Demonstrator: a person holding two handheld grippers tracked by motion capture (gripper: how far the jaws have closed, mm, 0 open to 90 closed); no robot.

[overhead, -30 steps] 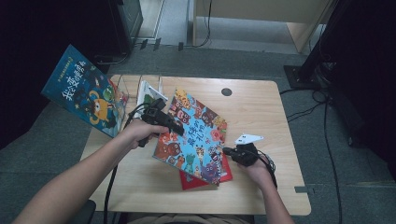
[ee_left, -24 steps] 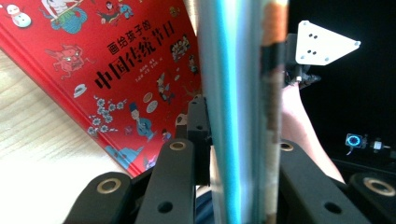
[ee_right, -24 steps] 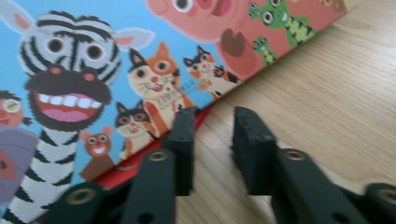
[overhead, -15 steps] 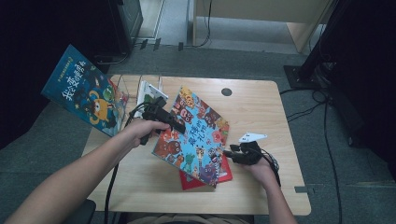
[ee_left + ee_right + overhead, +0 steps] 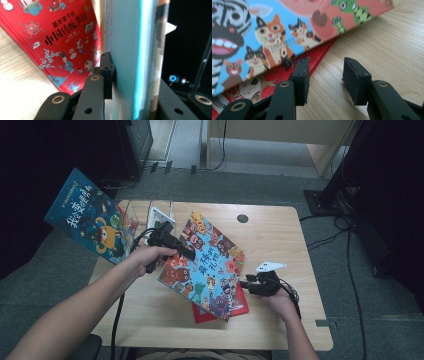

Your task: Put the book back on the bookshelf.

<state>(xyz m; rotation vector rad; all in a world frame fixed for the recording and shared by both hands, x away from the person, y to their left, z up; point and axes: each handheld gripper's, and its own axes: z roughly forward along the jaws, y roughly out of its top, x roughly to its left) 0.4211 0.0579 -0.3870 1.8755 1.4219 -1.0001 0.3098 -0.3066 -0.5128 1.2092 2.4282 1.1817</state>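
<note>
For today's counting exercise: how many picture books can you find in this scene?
3: a dark-blue book propped at the table's left edge, an animal-cover book lifted by the left gripper, and a red book flat beneath. Others may be hidden.

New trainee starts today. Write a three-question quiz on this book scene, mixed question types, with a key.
1. True or false: the left tongs are clamped on the edge of the animal-cover book.
2. Which book lies flat on the table under the animal-cover book?
A. a green book
B. the red book
C. a black notebook
3. Fill in: the right tongs are ___, with bare wood between the pads.

Key:
1. True; the left gripper view shows the pads pressing on the raised book's edge.
2. B
3. open; they have just been opening, and no thing is between them.
</note>
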